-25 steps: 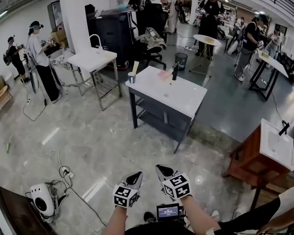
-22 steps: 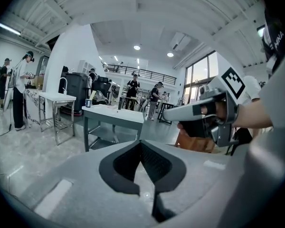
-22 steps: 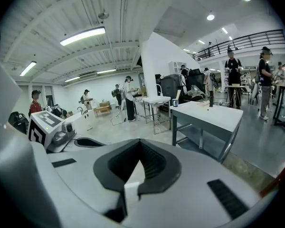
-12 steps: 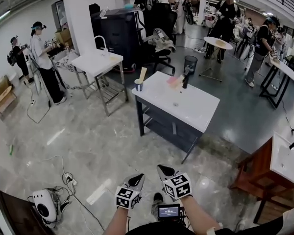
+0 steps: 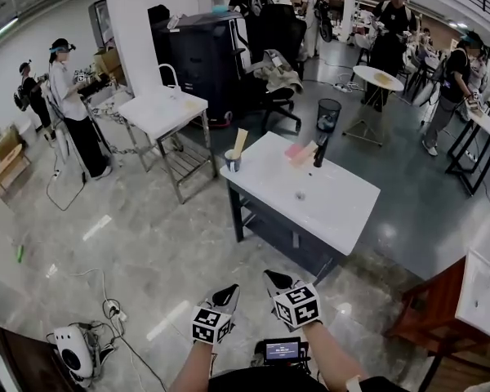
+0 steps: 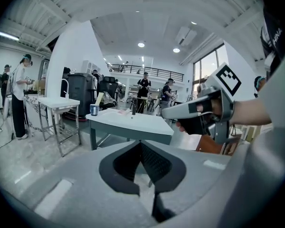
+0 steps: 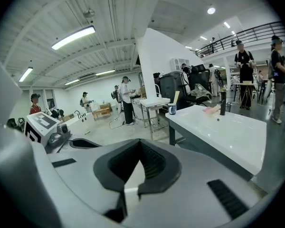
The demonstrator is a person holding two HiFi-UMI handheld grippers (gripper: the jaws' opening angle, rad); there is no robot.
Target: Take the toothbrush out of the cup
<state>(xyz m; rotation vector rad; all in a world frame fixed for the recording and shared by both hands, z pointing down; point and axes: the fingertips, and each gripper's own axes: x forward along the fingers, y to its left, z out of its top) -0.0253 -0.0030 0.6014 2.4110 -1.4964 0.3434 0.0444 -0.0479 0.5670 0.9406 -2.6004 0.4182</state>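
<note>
A small blue cup (image 5: 232, 162) stands at the near left corner of a white sink-top table (image 5: 327, 207), with a pale toothbrush (image 5: 240, 141) leaning upright out of it. Both grippers are held low, well short of the table. My left gripper (image 5: 228, 293) and right gripper (image 5: 274, 281) are side by side, both shut and empty. In the left gripper view the cup (image 6: 94, 109) and toothbrush (image 6: 99, 99) show far ahead past the closed left gripper (image 6: 140, 143). The right gripper view shows the cup (image 7: 172, 109) beyond the closed right gripper (image 7: 140, 143).
A black faucet (image 5: 319, 149) and a pink item (image 5: 295, 151) sit at the table's far side. A second white table (image 5: 159, 109) stands to the left, a wooden sink stand (image 5: 465, 300) to the right. Cables and a white device (image 5: 73, 351) lie on the floor; people stand around.
The white table with the cup has come nearer and shifted right in the head view. Both grippers have kept their pose side by side, still shut.
</note>
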